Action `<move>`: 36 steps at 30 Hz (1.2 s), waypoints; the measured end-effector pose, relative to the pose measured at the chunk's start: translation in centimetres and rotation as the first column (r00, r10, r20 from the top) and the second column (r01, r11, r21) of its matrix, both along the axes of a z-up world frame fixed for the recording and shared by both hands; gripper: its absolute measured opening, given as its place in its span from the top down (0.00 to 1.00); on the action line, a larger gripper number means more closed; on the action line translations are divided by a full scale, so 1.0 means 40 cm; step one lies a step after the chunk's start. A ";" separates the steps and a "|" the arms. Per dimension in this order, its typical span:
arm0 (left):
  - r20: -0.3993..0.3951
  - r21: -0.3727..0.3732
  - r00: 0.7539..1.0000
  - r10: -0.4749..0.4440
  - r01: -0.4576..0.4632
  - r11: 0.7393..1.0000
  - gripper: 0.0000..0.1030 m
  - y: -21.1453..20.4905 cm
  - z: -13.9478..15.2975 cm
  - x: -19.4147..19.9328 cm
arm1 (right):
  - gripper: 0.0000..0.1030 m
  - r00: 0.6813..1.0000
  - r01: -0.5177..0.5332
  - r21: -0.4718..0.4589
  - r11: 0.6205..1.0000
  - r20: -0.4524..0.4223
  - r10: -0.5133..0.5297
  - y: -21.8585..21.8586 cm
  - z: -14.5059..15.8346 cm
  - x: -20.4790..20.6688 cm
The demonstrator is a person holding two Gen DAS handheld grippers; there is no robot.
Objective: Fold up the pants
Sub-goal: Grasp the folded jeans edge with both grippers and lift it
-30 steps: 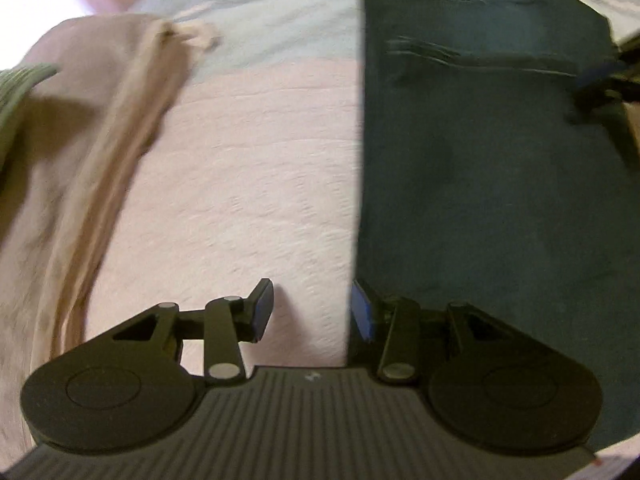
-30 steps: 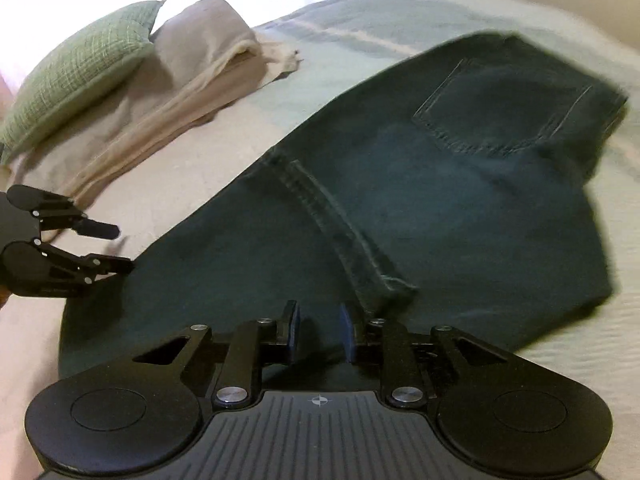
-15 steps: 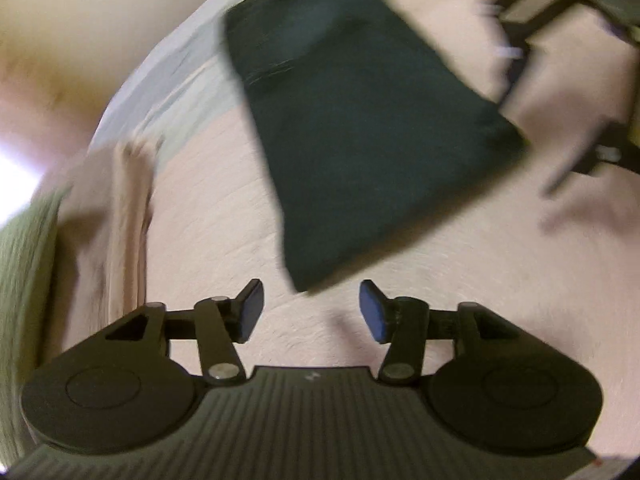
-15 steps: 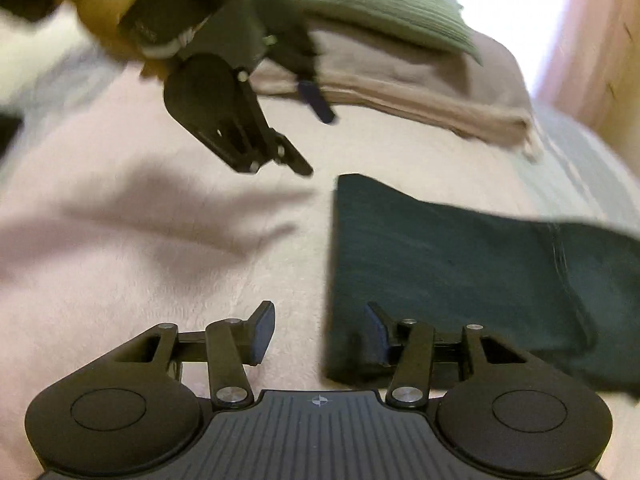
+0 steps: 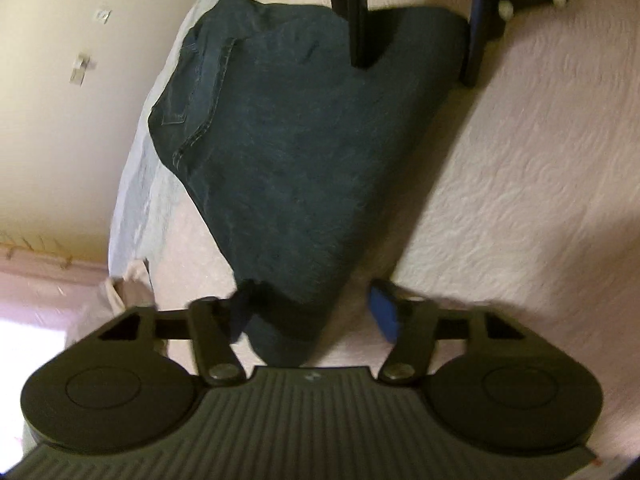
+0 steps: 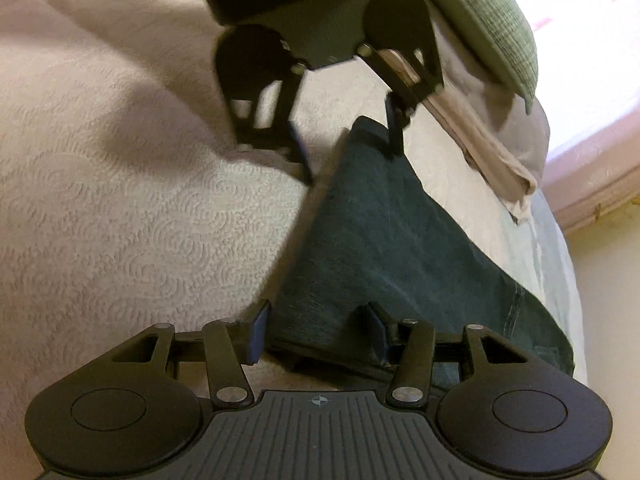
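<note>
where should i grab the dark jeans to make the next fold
Judging from how they lie, grip the dark jeans at the two corners of the narrow folded end, coming in low from the bedspread side. That edge is straight and free. The left hand-held gripper, jaws closing, and the right hand-held gripper already straddle those corners; the pocket end lies far off.

Dark teal pants (image 5: 296,168) lie folded flat on the bedspread, back pocket toward ten o'clock.
</note>
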State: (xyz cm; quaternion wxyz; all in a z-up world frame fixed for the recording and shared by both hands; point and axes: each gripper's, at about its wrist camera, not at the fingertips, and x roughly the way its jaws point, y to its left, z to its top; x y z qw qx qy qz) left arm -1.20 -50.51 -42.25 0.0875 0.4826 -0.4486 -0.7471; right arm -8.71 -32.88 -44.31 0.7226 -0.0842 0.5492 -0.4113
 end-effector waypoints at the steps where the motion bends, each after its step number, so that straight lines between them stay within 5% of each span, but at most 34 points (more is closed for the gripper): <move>1: 0.009 -0.014 1.000 -0.007 0.007 1.000 0.65 -0.014 0.000 -0.002 | 0.54 1.000 0.006 0.003 1.000 0.013 -0.006 -0.001 0.003 -0.007; 5: 0.052 0.004 0.998 -0.044 0.044 0.999 0.82 -0.039 0.015 -0.011 | 0.61 0.999 0.037 0.004 0.999 0.039 -0.037 0.003 0.032 -0.020; 7: 0.055 0.019 0.997 -0.044 0.043 0.999 0.87 -0.044 0.030 -0.016 | 0.81 0.998 0.044 0.014 0.999 0.038 -0.044 -0.001 0.043 -0.021; 10: 0.046 0.038 0.999 -0.025 0.024 0.999 0.91 -0.050 0.065 -0.024 | 0.91 0.993 0.082 0.045 0.996 0.079 -0.085 -0.016 0.084 -0.036; 21: -0.029 0.057 0.998 0.063 -0.061 0.997 0.94 0.030 0.240 0.038 | 0.94 0.989 0.053 0.089 0.995 0.131 -0.064 0.069 0.286 0.032; 25: -0.014 0.089 0.996 0.084 -0.082 0.993 0.94 0.142 0.280 0.114 | 0.94 0.989 -0.008 0.112 0.994 0.149 -0.009 0.168 0.344 0.082; 30: 0.021 0.171 0.984 0.178 -0.179 0.969 0.94 0.401 0.322 0.241 | 0.94 0.968 -0.197 0.197 0.960 0.196 0.158 0.367 0.383 0.154; 36: 0.096 0.350 0.950 0.297 -0.312 0.883 0.93 0.754 0.305 0.355 | 0.94 0.902 -0.407 0.349 0.844 0.302 0.310 0.644 0.383 0.210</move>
